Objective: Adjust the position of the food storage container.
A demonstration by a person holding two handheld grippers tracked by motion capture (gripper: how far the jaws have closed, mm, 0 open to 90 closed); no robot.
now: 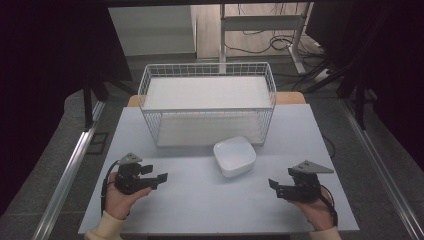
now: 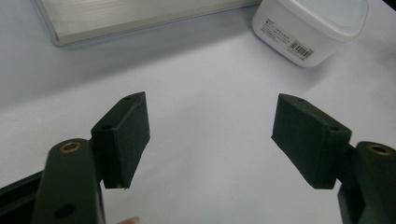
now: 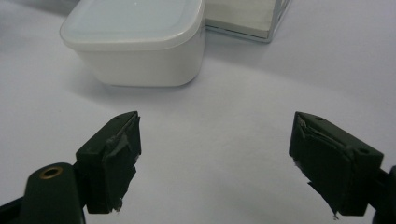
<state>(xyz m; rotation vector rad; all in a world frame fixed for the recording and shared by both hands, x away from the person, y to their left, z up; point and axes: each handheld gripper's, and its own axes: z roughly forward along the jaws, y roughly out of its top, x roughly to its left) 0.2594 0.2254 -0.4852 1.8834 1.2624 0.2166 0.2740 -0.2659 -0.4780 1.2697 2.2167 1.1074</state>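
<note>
White lidded container [image 1: 235,156] on the grey table [image 1: 200,200], just in front of the wire basket [image 1: 207,102], near that basket's right front corner, apart from both grippers.

Left gripper [image 1: 159,179] held low over the table, left of and nearer the person than the container, pointed right, towards it. Jaws spread wide, nothing between them. In the left gripper view, container [image 2: 310,29] ahead and off to the upper right, beyond the right jaw's tip, well clear of the gap; bare table [image 2: 205,140] between the pads; barcode label on the container's wall facing this gripper. Pale metal edge of the basket's base [image 2: 140,18] left of the container, farther off.

Right gripper [image 1: 274,186] held low, right of and nearer the person than the container, pointed left. Jaws likewise wide apart, gripping nothing. In the right gripper view, container [image 3: 137,44] ahead and towards the upper left, beyond the left jaw's tip, not between the jaws; bare table [image 3: 215,158] in the gap. Corner of the basket's base [image 3: 247,18] just behind the container, to its right.

Container roughly midway between the two grippers, a little farther from the person than either. Lid on, container upright, untouched by any pad.
</note>
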